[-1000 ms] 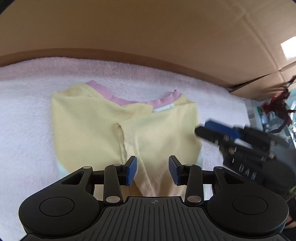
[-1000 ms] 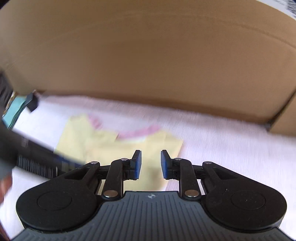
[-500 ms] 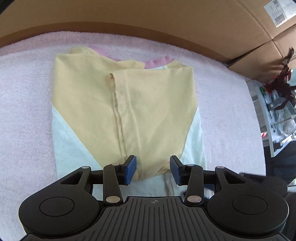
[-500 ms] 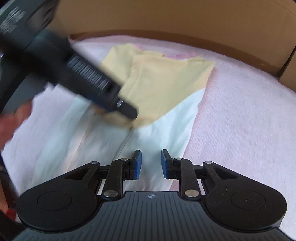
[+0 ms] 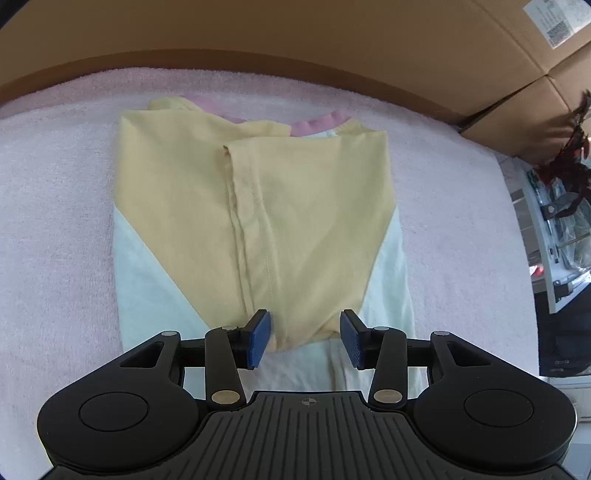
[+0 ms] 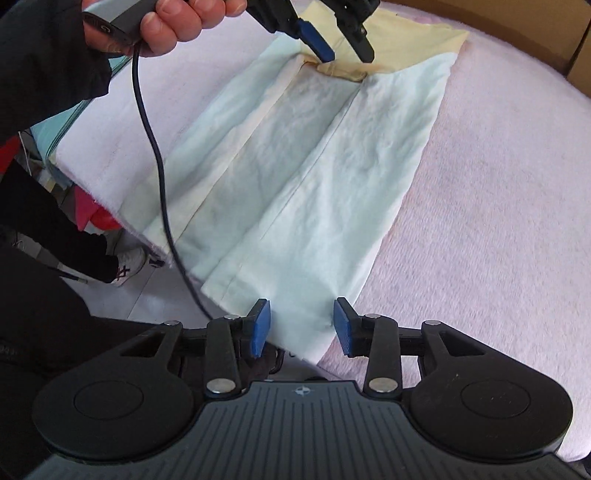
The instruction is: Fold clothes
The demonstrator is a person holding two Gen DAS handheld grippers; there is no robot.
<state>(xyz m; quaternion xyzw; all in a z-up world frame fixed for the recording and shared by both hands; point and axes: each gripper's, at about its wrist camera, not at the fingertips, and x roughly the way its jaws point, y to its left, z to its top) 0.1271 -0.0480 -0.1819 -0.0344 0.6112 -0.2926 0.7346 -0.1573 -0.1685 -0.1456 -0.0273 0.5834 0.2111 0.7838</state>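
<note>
the folded shirt (image 6: 314,177) lies flat on the pink towel (image 6: 498,192), its hem between the just-widened, empty jaws of the right hand-held gripper (image 6: 301,325), its yellow sleeve tips under the half-open, empty left hand-held gripper (image 5: 304,339)

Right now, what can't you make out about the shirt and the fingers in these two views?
- Shirt hem: left wrist view, hidden behind the left gripper body.
- Shirt collar: right wrist view, cut off by the top edge.
- Right gripper: absent from the left wrist view.
- Box label: left wrist view, too small to read.
</note>
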